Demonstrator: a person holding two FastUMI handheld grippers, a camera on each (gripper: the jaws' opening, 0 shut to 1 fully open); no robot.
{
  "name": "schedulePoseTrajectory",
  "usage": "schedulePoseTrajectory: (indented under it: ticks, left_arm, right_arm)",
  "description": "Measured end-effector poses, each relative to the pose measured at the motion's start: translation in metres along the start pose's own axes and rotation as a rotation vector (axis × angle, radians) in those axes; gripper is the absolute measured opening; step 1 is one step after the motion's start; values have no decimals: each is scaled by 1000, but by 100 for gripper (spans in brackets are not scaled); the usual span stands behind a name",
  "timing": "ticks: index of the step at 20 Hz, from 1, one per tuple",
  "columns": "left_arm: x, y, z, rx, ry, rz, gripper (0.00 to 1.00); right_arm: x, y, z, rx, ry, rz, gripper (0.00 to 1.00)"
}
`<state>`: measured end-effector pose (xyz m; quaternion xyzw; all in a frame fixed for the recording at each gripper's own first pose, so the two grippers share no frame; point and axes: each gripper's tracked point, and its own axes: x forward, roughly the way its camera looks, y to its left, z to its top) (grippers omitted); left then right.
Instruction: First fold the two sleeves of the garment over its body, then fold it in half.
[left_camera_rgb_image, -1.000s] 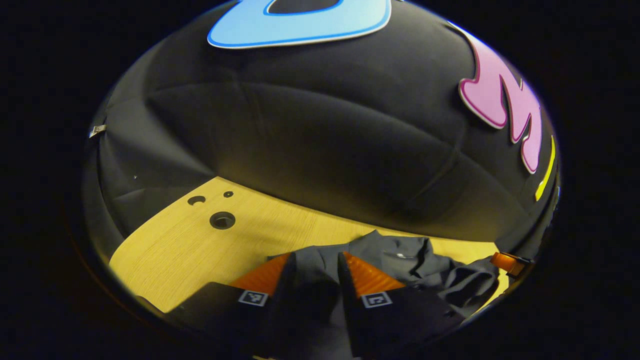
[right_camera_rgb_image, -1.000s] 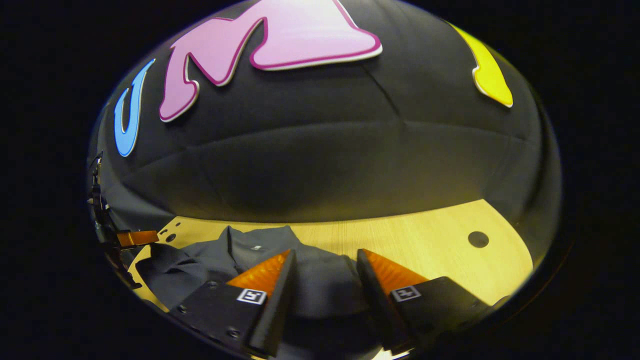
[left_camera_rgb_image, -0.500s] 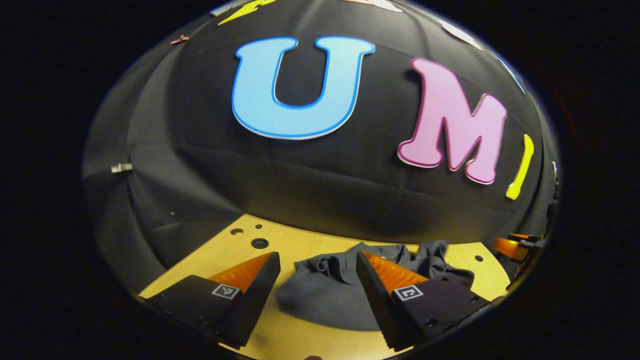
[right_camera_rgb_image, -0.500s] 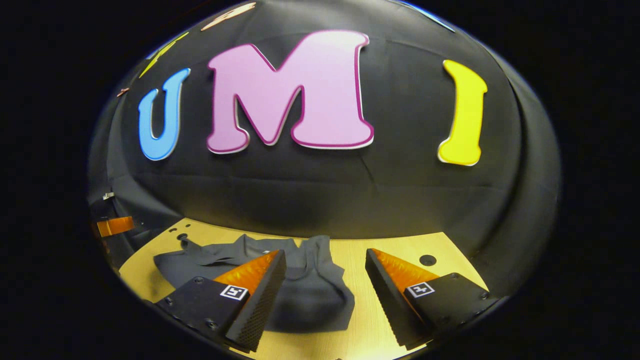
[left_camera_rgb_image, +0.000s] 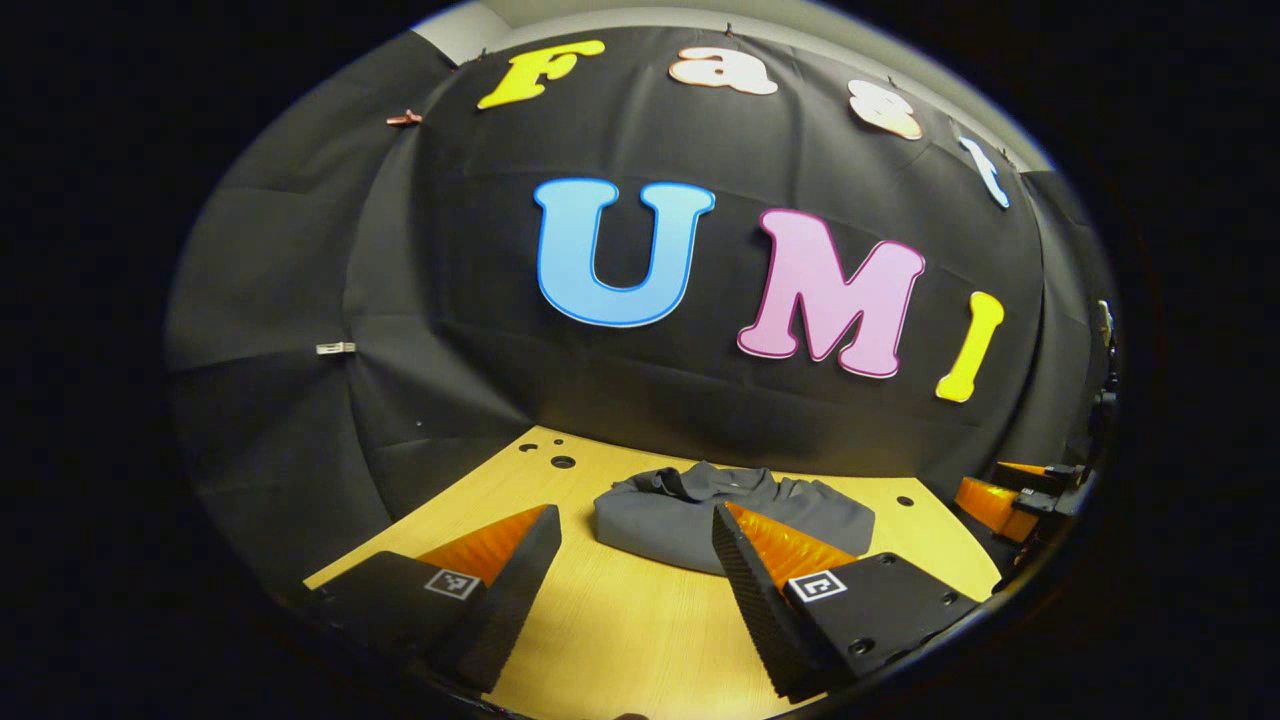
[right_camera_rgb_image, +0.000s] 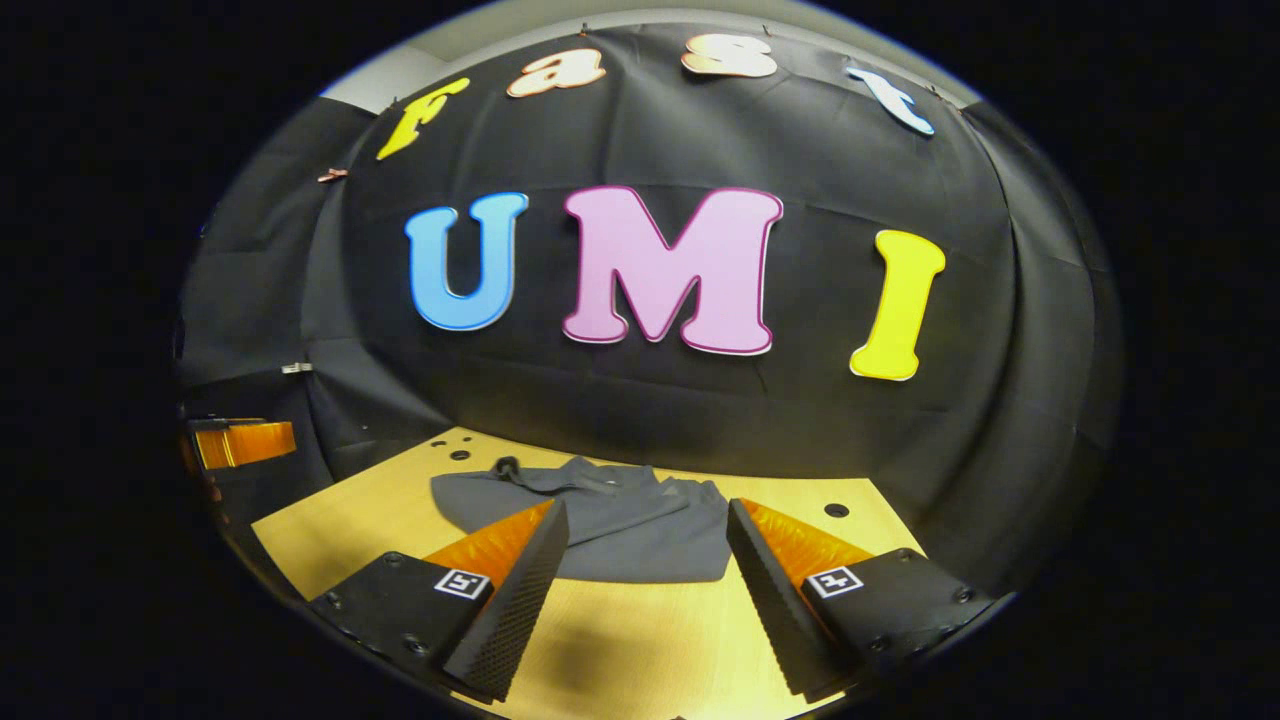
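On the table (left_camera_rgb_image: 620, 620): dark grey garment (left_camera_rgb_image: 700, 520) sits toward the back, near the booth wall, as one compact bundle. Same bundle in the right gripper view (right_camera_rgb_image: 610, 520), collar at the far edge.

Far left of the table: a few round holes (left_camera_rgb_image: 560, 462) in the wood, just beside the garment's left end. Nothing on them.

Left gripper (left_camera_rgb_image: 630, 560): fingers spread wide, nothing between them but bare table. Hanging above the near part of the table, pointing at the garment, well short of touching it. You can also spot it at the left edge of the right gripper view (right_camera_rgb_image: 240, 443).

Garment shape: no sleeves sticking out either side as far as I can tell, and the near edge looks rounded and thick like a fold line. So my guess is sleeves are in and the half fold is done too. A bit lumpy near the collar, not super crisp.

Right gripper (right_camera_rgb_image: 648, 560): same deal, fingers wide apart and holding nothing, garment showing in the gap between them but farther off on the table. It pokes in at the right edge of the left gripper view (left_camera_rgb_image: 1010, 495), clear of the cloth.

What's left: honestly not much, looks finished to me. Maybe a tidy-up pat if someone's picky.
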<state>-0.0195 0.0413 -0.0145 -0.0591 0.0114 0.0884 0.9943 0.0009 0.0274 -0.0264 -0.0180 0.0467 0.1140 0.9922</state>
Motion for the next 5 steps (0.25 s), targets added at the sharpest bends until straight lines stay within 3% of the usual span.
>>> schedulePoseTrajectory:
  ticks: [5]
  left_arm:
    - [-72, -11, 6, 59, -63, -14, 96]
  right_arm:
    - [-66, 26, -21, 36, 47, 47, 98]
